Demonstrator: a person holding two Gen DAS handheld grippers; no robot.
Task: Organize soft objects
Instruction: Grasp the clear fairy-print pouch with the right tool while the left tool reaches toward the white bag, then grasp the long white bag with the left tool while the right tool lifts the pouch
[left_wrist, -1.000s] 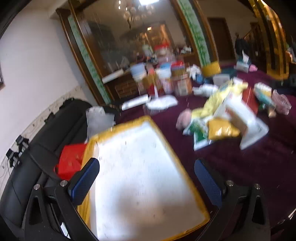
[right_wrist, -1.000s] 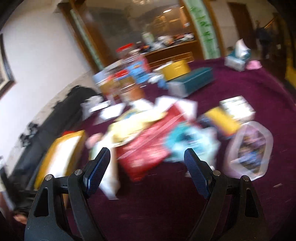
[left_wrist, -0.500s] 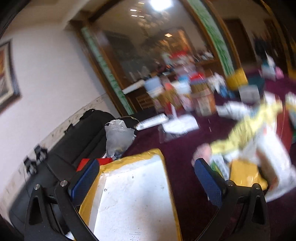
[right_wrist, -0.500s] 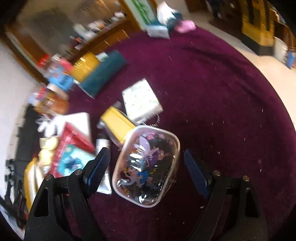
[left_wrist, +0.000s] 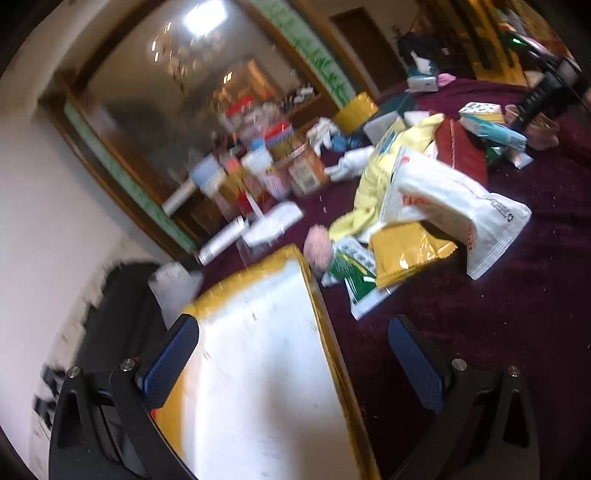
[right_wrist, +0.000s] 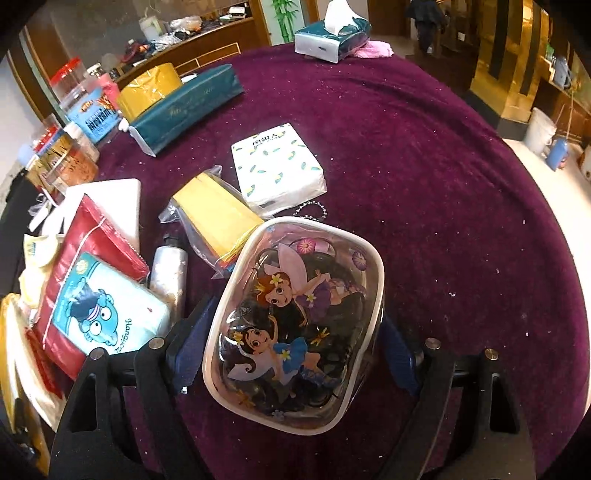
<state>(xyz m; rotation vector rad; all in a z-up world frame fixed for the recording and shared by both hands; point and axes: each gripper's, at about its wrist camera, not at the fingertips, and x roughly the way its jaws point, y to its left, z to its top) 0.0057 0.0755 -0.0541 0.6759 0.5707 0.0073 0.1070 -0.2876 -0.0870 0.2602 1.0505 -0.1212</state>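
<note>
A round worktop (right_wrist: 424, 155) draped in deep purple velvety cloth is carrying a spread of soft packs. Going left to right in the right wrist view: a glossy red foil bag (right_wrist: 79, 251) is lying under a pale blue tissue pack (right_wrist: 107, 314) with a cartoon face, a dented silvery tube (right_wrist: 170, 273) is lying beside them, a crinkly clear sleeve of yellow sheets (right_wrist: 214, 218) is sitting next, then a white squarish tissue pack (right_wrist: 277, 166) with leaf specks. Nearest the camera, a rounded clear vinyl pouch (right_wrist: 295, 325) printed with cartoon fairies and edged in white piping is lying flat on the cloth.

The right tool (right_wrist: 291, 350) is standing wide, its blue ribbed pads flanking the pouch's two sides; whether they are pressing on it I cannot tell.

The left tool (left_wrist: 291, 362) is gaping with nothing between its pads, hanging over a flat white tray with a yellow rim (left_wrist: 321, 314), near a crumpled white plastic bag (left_wrist: 461, 199).
</note>
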